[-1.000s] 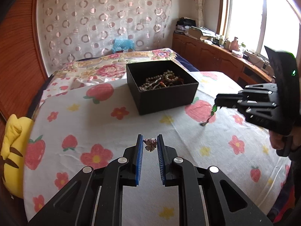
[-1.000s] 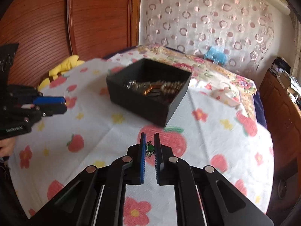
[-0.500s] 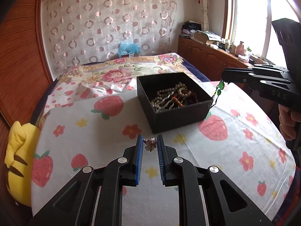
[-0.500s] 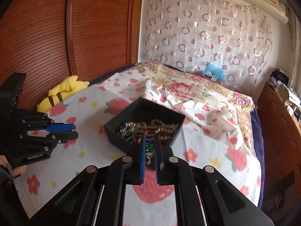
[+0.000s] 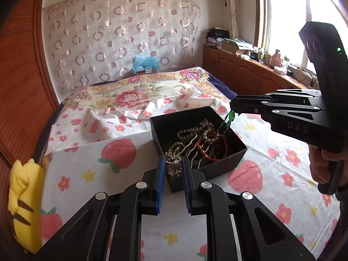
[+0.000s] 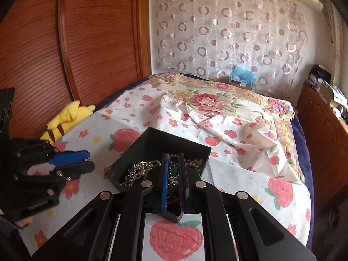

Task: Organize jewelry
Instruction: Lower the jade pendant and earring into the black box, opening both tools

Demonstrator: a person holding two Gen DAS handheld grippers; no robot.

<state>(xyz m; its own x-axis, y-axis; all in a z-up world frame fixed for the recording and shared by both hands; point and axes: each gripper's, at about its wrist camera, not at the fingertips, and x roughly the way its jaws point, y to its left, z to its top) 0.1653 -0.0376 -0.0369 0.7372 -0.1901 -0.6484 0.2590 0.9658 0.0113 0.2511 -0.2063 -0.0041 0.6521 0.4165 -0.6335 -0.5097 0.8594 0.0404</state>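
Note:
A black open box (image 5: 228, 165) (image 6: 191, 145) on the strawberry-print sheet holds pearl strands, red beads and a metal comb. My left gripper (image 5: 173, 169) is shut on a pink flower piece (image 5: 173, 168), just before the box's near corner. My right gripper (image 6: 174, 169) is shut on a green-stone earring (image 6: 174, 171) above the box. In the left wrist view the right gripper (image 5: 234, 111) dangles the earring (image 5: 230, 117) over the box's far right side. The left gripper also shows in the right wrist view (image 6: 88, 158), left of the box.
A yellow plush toy (image 5: 24, 198) (image 6: 65, 119) lies at the bed's left edge by the wooden wall. A floral quilt (image 5: 139, 93) covers the far bed. A wooden cabinet (image 5: 250, 76) with clutter runs under the window on the right.
Both grippers rose and moved toward the box. The right gripper carried the earring from beside the box to above its inside. The left gripper brought the flower piece to the box's near corner.

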